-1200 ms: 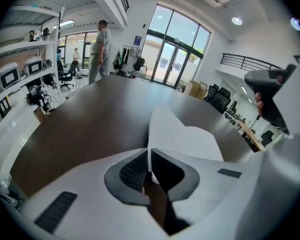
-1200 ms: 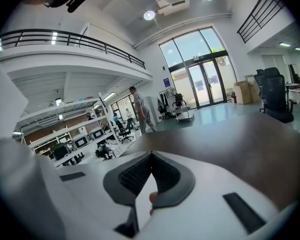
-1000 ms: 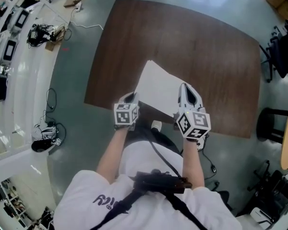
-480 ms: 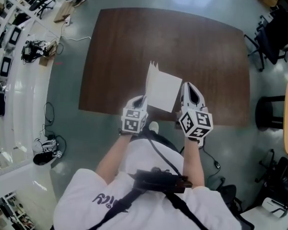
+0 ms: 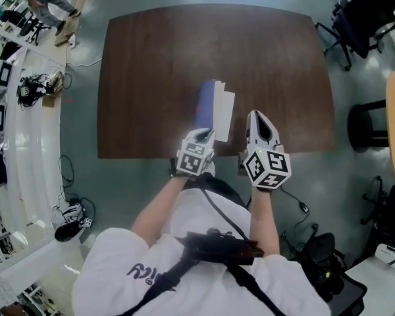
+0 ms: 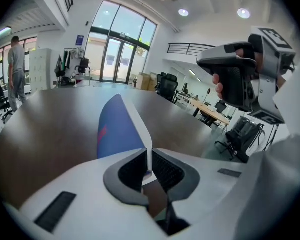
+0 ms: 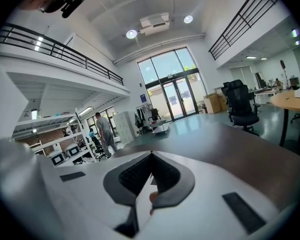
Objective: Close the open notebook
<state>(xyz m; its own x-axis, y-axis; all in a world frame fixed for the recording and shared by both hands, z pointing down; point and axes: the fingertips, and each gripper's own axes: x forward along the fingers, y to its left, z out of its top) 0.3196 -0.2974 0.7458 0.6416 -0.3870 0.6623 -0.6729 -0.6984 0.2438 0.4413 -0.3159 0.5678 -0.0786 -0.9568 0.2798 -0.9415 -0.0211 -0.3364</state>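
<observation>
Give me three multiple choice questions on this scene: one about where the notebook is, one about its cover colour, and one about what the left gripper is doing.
1. Where is the notebook? A on the floor; B on the brown table; C on a chair.
2. What colour is its cover? A red; B green; C blue.
3. The left gripper is: A wide open; B shut on the notebook's cover; C holding a pen.

Answers: 1 B, the head view shows it on the brown table. 2 C, the raised cover is plainly blue. 3 B, the cover's thin edge is pinched between its jaws.
</observation>
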